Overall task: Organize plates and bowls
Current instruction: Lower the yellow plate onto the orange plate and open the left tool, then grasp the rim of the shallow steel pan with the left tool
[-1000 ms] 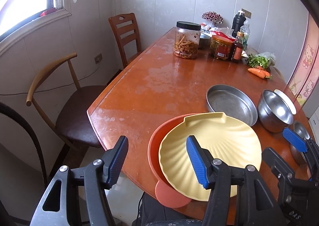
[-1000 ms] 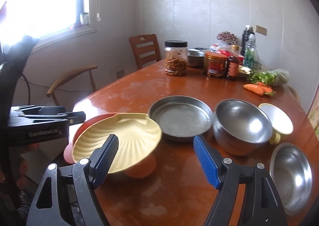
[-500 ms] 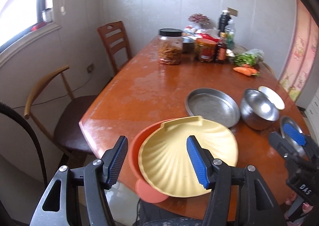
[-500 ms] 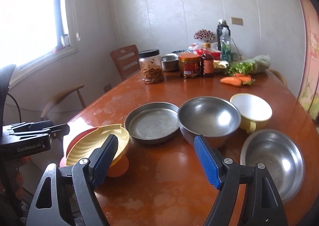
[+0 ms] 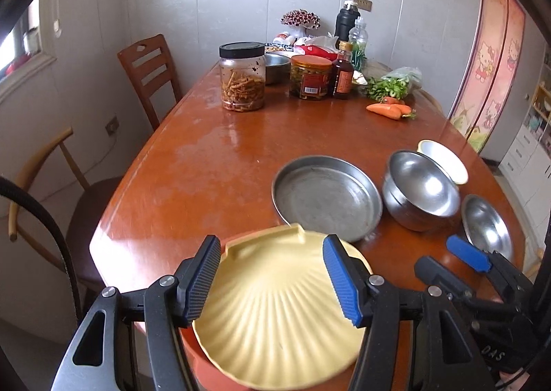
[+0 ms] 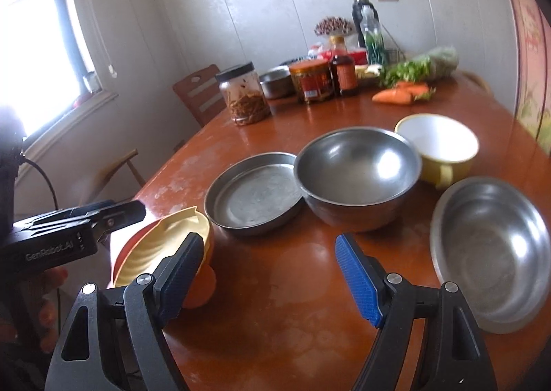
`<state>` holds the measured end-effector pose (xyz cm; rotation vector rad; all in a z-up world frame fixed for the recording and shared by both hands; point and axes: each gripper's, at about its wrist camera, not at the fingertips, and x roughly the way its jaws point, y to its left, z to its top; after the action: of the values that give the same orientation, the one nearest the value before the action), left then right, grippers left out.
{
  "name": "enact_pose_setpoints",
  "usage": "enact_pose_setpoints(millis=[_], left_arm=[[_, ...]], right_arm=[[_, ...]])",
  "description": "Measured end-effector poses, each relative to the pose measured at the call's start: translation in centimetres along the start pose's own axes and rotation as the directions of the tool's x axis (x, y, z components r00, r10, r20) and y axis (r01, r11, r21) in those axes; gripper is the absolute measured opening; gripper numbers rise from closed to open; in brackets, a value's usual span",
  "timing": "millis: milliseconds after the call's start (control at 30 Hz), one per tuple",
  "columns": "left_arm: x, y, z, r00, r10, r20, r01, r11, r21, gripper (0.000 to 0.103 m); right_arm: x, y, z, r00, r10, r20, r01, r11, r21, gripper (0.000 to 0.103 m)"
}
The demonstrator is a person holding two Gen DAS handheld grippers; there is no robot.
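Observation:
A yellow shell-shaped plate (image 5: 275, 315) lies on an orange plate (image 5: 203, 363) at the table's near edge; both also show in the right wrist view (image 6: 165, 239). My left gripper (image 5: 272, 284) is open, its fingers straddling the yellow plate from above. A flat steel pan (image 5: 327, 201), a deep steel bowl (image 5: 420, 189), a yellow cup-bowl (image 5: 444, 163) and a shallow steel bowl (image 5: 485, 229) stand to the right. My right gripper (image 6: 272, 284) is open and empty over bare table in front of the pan (image 6: 255, 194) and steel bowls (image 6: 358, 167).
Jars (image 5: 242, 75), bottles (image 5: 342, 72), greens and carrots (image 5: 389, 110) crowd the table's far end. Two chairs (image 5: 148, 70) stand along the left side by the wall. The wooden table (image 5: 206, 163) has bare surface in its middle.
My left gripper has swung right and closer, so the yellow plate now lies between its fingers. My right gripper has shifted right and nearer the steel bowls. The dishes have not moved.

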<state>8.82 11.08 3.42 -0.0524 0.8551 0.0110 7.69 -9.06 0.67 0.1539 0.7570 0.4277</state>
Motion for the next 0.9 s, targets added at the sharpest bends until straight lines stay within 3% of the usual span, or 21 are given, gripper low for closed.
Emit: enact_pose_setpoints(millis=[400,633,767,900], left_arm=[[6.4,1.9,5.1,0.99,-0.052,-0.134,0.063,0.995,0.081,0.061],[10.4,2.6,6.2,0.964,-0.178,-0.198,0.197,0.977,0.08,0.061],[12.9,2.6,6.5,0.95,-0.199,-0.242,0.223,0.972,0.072,0.061],[14.6,2.7,6.7,0.939,-0.206,-0.275,0.235,0.969,0.077,0.052]], right_arm=[[5.7,-0.2,2.2,0.993,0.034,-0.115,-0.011,0.98,0.197,0.08],[8.3,-1.0,2.7,0.987,0.059,-0.147,-0.016,0.96,0.278,0.079],[9.5,-1.4,3.0,0.988,0.05,-0.149,-0.006,0.959,0.284,0.065],[10.8,-1.6,3.0,0.985,0.065,-0.162,-0.017,0.959,0.281,0.055]])
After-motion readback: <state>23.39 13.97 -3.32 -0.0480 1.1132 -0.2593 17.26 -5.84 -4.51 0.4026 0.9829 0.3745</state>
